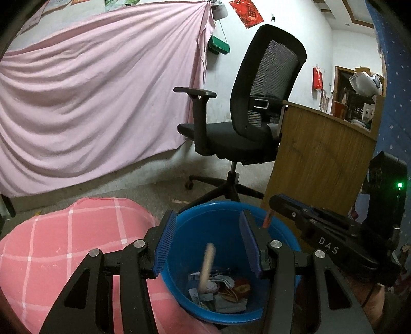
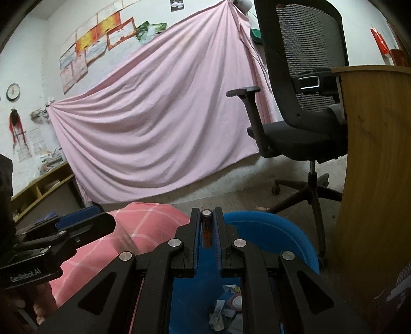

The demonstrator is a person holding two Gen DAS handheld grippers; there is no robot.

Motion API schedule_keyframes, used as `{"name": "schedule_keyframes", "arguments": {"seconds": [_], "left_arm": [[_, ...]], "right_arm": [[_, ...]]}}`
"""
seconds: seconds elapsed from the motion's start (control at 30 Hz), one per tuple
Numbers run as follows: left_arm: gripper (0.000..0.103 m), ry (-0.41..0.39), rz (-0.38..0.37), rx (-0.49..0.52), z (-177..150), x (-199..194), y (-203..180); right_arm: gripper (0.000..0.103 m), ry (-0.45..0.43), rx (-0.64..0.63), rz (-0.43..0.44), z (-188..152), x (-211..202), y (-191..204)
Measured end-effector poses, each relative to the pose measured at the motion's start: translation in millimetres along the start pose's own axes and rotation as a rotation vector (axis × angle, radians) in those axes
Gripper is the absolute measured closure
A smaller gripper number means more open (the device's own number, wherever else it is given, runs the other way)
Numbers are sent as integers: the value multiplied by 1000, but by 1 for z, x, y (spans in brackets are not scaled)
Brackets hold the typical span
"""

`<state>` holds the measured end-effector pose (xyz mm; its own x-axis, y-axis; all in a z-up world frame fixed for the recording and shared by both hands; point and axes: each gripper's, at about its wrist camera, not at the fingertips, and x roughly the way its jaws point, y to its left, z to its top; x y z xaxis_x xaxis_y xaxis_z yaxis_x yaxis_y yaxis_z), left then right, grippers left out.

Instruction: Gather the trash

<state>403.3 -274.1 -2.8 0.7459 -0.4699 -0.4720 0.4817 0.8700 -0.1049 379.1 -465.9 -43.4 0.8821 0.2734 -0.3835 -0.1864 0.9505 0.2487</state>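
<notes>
Battery (image 2: pixel 206 227) (upright) between right tongs (image 2: pixel 207 221), above blue bin (image 2: pixel 269 231)

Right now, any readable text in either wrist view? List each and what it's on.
"DAS": side of the right gripper, seen from the left wrist.
"GenRobot.AI": side of the left gripper, seen from the right wrist.
Battery label, wall posters, red hanging: too blurred.
</notes>
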Motion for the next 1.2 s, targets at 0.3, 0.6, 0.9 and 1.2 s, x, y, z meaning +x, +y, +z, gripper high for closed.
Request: {"name": "schedule_keyframes", "arguments": {"seconds": [0.3,0.6,0.9,1.2], "left_arm": [[57,25,7,-23,1,4,9],[54,27,42,-28,1,-2,18],[20,-3,126,-75,-7,-20,41],[2,-77,213,-169,-15,-53,64]], "right_arm": [[94,7,5,-10,1,2,-4],[93,8,0,-8,2,3,-2],[75,-8,-21,-15,3,2,3],[43,-49,-60,-52,5,-11,16]]}}
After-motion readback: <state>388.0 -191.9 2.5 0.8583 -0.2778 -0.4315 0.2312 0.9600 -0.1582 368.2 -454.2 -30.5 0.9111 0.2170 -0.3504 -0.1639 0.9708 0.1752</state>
